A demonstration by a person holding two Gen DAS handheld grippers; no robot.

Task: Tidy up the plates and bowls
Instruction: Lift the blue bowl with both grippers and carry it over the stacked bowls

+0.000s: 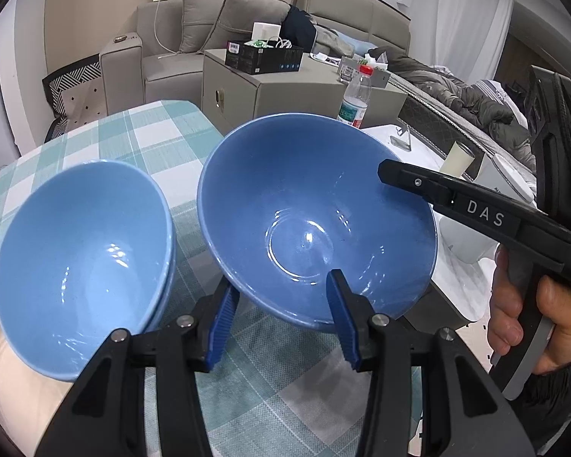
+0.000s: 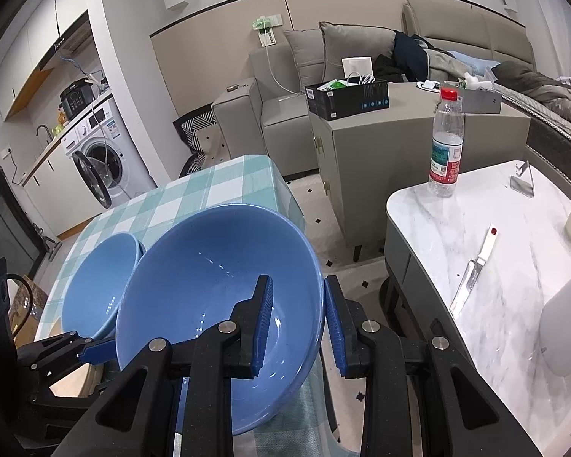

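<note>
Two grippers clamp one dark blue bowl [image 1: 316, 224] by its rim: the left gripper [image 1: 281, 316] pinches the near wall, the right gripper [image 2: 299, 327] the right edge, one pad inside, one outside. Stacked light blue bowls [image 1: 83, 262] sit left of both jaws on the checked tablecloth [image 1: 152, 137].

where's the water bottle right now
The water bottle stands upright on the marble table, near its far left edge in the right wrist view, beside the grey cabinet.
</note>
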